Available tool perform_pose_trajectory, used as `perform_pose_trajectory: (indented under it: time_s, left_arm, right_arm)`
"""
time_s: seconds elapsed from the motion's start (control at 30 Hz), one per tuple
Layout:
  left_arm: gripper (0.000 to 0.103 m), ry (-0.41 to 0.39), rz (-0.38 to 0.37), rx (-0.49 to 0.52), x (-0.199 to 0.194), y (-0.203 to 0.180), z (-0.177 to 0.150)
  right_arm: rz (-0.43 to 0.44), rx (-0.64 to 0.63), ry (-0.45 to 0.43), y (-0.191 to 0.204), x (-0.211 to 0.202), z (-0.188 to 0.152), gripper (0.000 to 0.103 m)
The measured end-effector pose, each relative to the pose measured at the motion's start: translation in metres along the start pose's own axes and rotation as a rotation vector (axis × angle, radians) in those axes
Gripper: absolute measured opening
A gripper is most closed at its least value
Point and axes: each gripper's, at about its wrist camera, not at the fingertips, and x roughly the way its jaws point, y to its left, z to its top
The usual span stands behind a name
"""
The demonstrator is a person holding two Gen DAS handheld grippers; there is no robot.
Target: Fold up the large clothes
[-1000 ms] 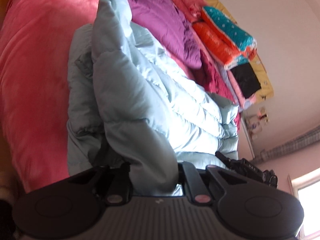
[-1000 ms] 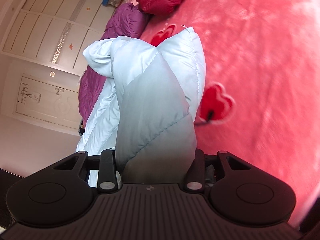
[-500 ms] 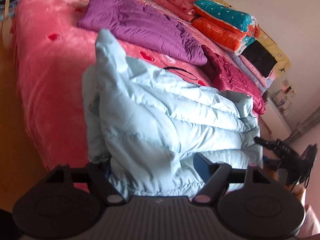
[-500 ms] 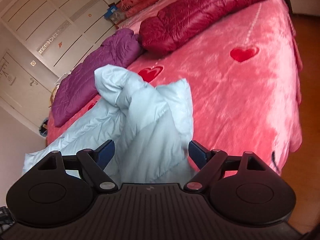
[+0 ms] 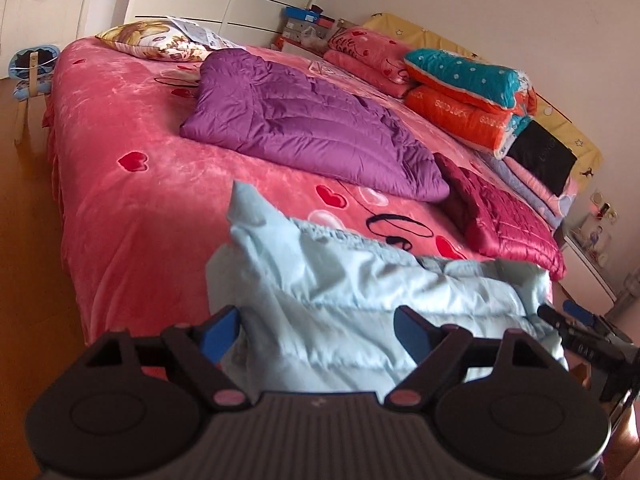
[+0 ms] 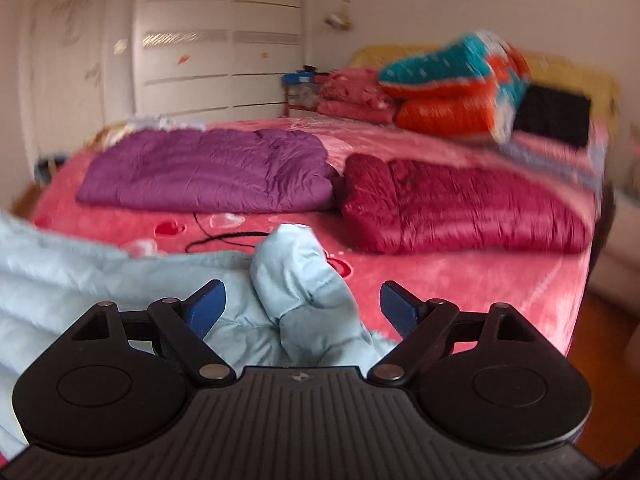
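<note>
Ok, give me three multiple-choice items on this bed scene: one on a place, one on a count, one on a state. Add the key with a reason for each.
1. Where does the light blue jacket lie?
A. at the bed's near edge, by the grippers
B. on the stacked quilts
C. on the floor

2. How many puffy jackets lie on the pink bedspread?
A. one
B. three
C. five

3. How do the left gripper and the right gripper stand?
A. both open, pads off the cloth
B. both clamped on cloth
C. only the left open

Key: 1 A, it spreads just ahead of both grippers; 2 B, light blue, purple jacket and dark red jacket; 3 A, the blue pads stand wide apart, having just opened.
</note>
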Motion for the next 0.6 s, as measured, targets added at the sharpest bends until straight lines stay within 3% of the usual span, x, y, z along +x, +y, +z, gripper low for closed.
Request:
perform_pose_trajectory:
  time_s: [0.13,0.43,0.5,0.6]
  left_arm:
    - [0.084,-0.011,0.005,0.066,0.011,-0.003,-0.003]
    - [0.084,-0.047,-0.046,0.147,0.025,-0.009,-0.004]
    - [0.084,-0.037,-0.048,0.177,0.03,-0.012,-0.005]
    - [0.083,-0.025,-0.061,0.243,0.036,-0.022,-0.006]
  right_arm:
    - [-0.003,-0.122,0.014,0.012,0.016,-0.006,0.102]
    - [0.004,-0.079,0.014,-0.007,0.032,-0.005,0.099]
    - [0.013,-0.091,0.025,-0.007,0.038,-0.007,0.089]
    - [0.012,-0.107,0.042,-0.005,0.046,-0.008,0.052]
